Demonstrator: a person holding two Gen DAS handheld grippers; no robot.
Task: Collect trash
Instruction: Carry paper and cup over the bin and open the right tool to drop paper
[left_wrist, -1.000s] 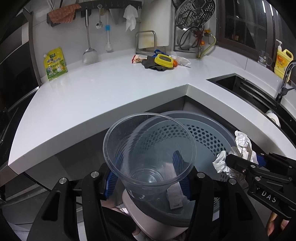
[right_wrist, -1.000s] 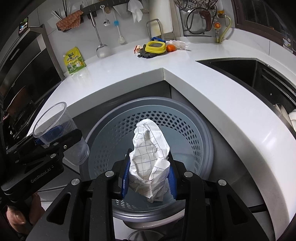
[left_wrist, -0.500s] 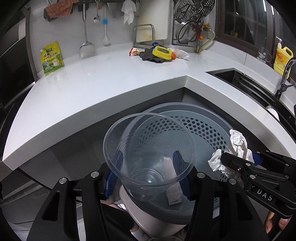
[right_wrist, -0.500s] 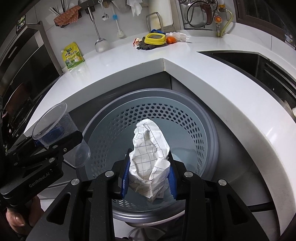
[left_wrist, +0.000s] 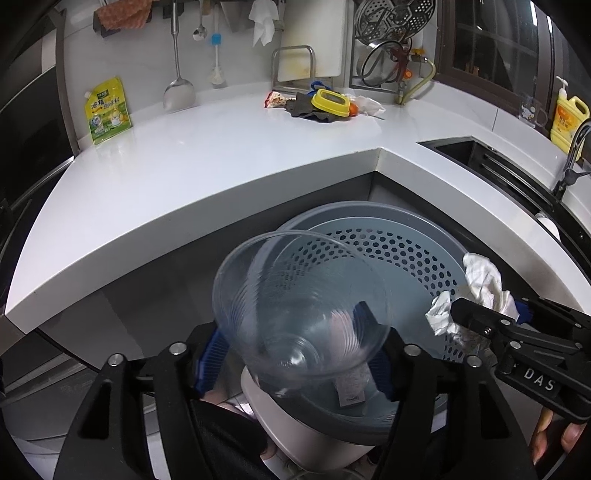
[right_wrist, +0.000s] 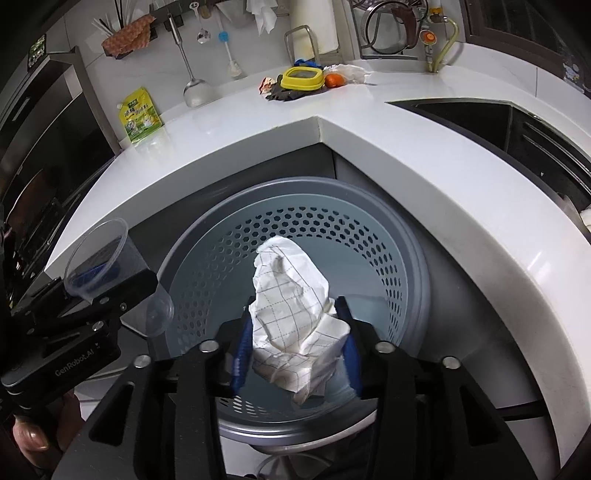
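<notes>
Hovering over the bin: both grippers' jaws just spreading, left gripper around tilted cup, right gripper around paper; bin directly below.

Home kitchen. White L-shaped countertop, black sink with faucet at right, yellow dish-soap bottle beside it. Tiled wall with utensil rail: ladle, brush, cloth. Cutting board, steamer rack, green seasoning pouch. Grey perforated bin below counter corner.
</notes>
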